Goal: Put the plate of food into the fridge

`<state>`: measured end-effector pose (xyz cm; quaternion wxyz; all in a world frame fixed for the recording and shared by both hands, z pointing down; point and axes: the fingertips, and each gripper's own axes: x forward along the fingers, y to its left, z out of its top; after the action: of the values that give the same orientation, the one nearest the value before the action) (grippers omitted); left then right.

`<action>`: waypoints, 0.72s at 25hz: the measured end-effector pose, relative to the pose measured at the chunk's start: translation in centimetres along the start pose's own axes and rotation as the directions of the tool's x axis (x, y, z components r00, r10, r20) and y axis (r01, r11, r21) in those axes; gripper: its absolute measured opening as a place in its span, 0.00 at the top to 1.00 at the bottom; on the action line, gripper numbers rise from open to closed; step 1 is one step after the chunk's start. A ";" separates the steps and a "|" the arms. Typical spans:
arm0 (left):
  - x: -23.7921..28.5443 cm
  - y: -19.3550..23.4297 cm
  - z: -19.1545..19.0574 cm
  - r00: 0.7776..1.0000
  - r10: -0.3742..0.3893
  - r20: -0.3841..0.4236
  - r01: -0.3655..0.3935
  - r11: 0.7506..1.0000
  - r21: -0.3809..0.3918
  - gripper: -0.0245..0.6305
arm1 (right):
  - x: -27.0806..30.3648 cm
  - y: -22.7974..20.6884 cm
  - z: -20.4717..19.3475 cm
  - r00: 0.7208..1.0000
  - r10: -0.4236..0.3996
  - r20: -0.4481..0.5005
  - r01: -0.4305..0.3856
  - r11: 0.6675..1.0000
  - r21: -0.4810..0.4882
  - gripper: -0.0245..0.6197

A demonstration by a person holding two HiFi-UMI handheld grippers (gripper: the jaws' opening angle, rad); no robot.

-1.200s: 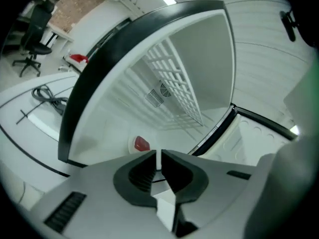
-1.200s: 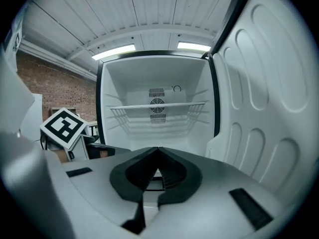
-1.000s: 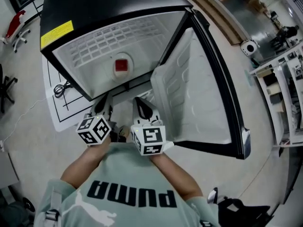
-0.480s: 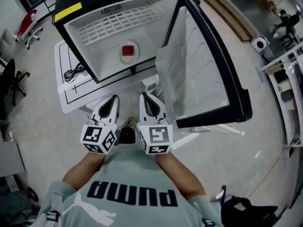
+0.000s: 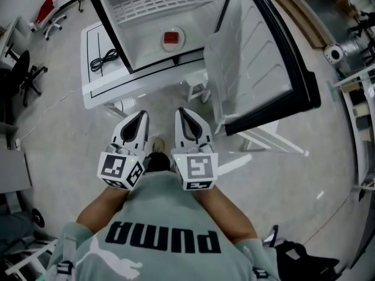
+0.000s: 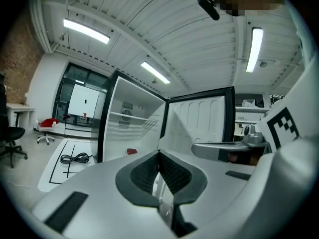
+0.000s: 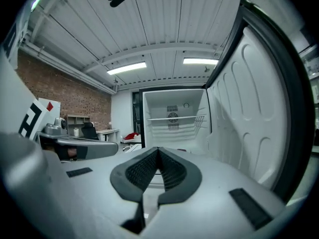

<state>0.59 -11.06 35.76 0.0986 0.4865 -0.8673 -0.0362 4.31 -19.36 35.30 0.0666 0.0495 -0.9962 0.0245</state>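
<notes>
The white fridge (image 5: 120, 25) stands open on a low white platform. Inside it, on the fridge floor, rests a white plate with red food (image 5: 171, 38), also visible as a small red patch in the left gripper view (image 6: 131, 152). The door (image 5: 258, 57) swings wide to the right. My left gripper (image 5: 140, 115) and right gripper (image 5: 181, 111) hang side by side close to the person's chest, well short of the fridge. Both are shut and empty: in the left gripper view (image 6: 158, 153) and the right gripper view (image 7: 158, 149) the pads meet with nothing between them.
A black cable (image 5: 104, 59) lies on the white platform (image 5: 96, 92) left of the fridge. An office chair (image 5: 17, 69) stands at far left. White table legs (image 5: 263, 140) show under the door. A dark bag (image 5: 299, 259) lies on the floor at lower right.
The fridge has receded toward the top of the head view as the person backs away. Both grippers stay shut and have drawn apart from the fridge, more floor showing between them.
</notes>
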 end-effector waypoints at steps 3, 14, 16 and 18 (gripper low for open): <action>-1.5 -0.7 0.4 1.000 -0.009 0.013 0.009 0.999 0.037 0.96 | -0.7 1.4 0.3 1.000 0.017 0.012 -0.017 1.000 -0.013 0.95; -9.1 1.2 0.5 1.000 -0.014 0.021 0.012 0.996 0.086 0.96 | -3.0 8.6 0.1 0.999 0.031 0.018 -0.031 1.000 -0.002 0.95; -10.9 1.8 0.2 1.000 -0.017 0.014 0.016 0.996 0.092 0.96 | -3.6 10.7 -0.2 0.999 0.037 0.012 -0.037 0.999 -0.006 0.95; -12.6 2.4 -0.4 1.000 -0.020 0.004 0.020 0.995 0.093 0.96 | -4.2 12.6 -0.4 0.999 0.040 0.007 -0.040 0.999 -0.011 0.96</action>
<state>5.05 0.90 34.78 0.0730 0.4991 -0.8635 0.0021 7.19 -6.37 34.58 0.0630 0.0294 -0.9974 0.0203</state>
